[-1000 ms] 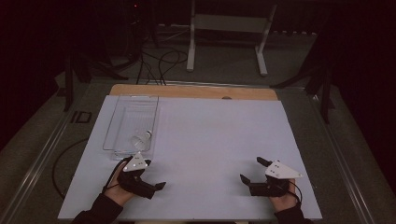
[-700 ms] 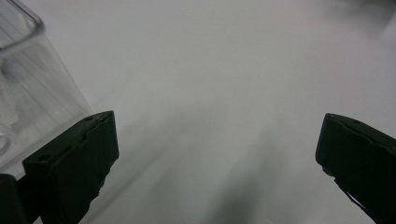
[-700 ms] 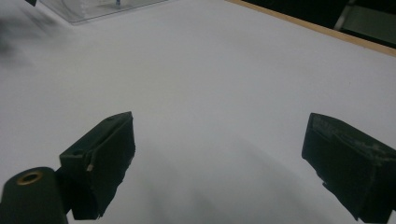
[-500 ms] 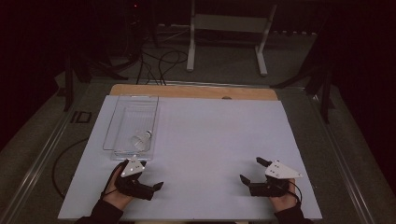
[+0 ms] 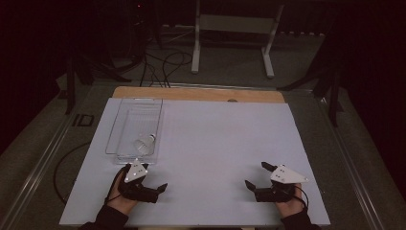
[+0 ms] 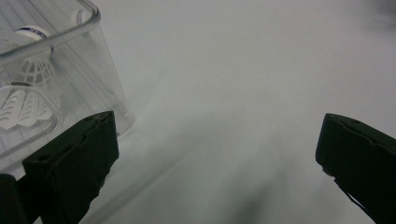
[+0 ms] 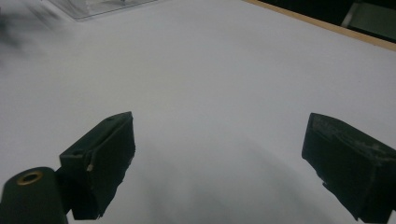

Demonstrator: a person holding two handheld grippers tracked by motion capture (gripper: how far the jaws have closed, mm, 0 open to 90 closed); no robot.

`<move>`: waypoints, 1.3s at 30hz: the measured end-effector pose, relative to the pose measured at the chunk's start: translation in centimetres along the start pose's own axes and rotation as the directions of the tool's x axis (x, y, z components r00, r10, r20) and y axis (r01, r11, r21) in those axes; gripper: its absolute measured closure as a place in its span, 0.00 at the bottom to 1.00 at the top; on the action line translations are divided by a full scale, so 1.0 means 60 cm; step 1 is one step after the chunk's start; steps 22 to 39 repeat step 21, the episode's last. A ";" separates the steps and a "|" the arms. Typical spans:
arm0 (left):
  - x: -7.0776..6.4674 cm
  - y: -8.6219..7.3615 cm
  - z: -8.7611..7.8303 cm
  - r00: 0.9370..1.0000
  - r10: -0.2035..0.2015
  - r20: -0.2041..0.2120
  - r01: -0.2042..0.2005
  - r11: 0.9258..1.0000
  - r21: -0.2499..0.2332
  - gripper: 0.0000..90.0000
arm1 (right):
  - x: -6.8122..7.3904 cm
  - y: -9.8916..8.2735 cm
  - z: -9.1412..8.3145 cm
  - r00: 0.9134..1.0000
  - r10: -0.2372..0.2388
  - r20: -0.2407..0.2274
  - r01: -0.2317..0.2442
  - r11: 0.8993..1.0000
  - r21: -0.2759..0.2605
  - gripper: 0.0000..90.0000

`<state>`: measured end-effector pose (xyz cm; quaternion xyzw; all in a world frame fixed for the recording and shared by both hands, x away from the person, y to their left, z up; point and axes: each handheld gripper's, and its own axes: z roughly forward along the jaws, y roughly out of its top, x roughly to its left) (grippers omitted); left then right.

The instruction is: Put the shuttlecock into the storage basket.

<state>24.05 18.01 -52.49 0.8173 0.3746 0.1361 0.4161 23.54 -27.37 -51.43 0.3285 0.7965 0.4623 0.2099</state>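
Note:
A clear plastic bin (image 5: 125, 143) stands at the left of the white table top, and a white shuttlecock (image 5: 145, 142) lies in its near end. My left gripper (image 5: 154, 181) rests just in front of the bin, open, with nothing between its jaws. In the left gripper view the open left gripper (image 6: 219, 140) has the bin's rim (image 6: 70, 32) to its left, and the shuttlecock (image 6: 28, 79) shows through the wall. My right gripper (image 5: 255, 175) rests near the front right, open and holding nothing. In the right gripper view the right gripper (image 7: 219, 149) faces bare table.
The white sheet (image 5: 225, 139) covers the table, with a wooden strip (image 5: 201, 93) along its far edge. The bin's corner (image 7: 93, 7) and the wooden edge (image 7: 327, 25) lie far ahead in the right gripper view. Cables and a white stand (image 5: 230, 28) are on the floor beyond.
My left gripper has drawn back a little from the bin toward the table's front edge. The right gripper and the shuttlecock have stayed put.

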 end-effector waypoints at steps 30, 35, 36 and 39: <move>-0.001 -0.003 0.005 0.998 -0.023 -0.054 0.024 1.000 0.016 0.00 | 0.000 0.001 0.002 1.000 0.000 -0.004 0.000 1.000 0.002 0.11; -0.001 -0.003 0.005 0.998 -0.023 -0.054 0.024 1.000 0.016 0.00 | 0.000 0.001 0.002 1.000 0.000 -0.004 0.000 1.000 0.002 0.11; -0.001 -0.003 0.005 0.998 -0.023 -0.054 0.024 1.000 0.016 0.00 | 0.000 0.001 0.002 1.000 0.000 -0.004 0.000 1.000 0.002 0.11; -0.001 -0.003 0.005 0.998 -0.023 -0.054 0.024 1.000 0.016 0.00 | 0.000 0.001 0.002 1.000 0.000 -0.004 0.000 1.000 0.002 0.11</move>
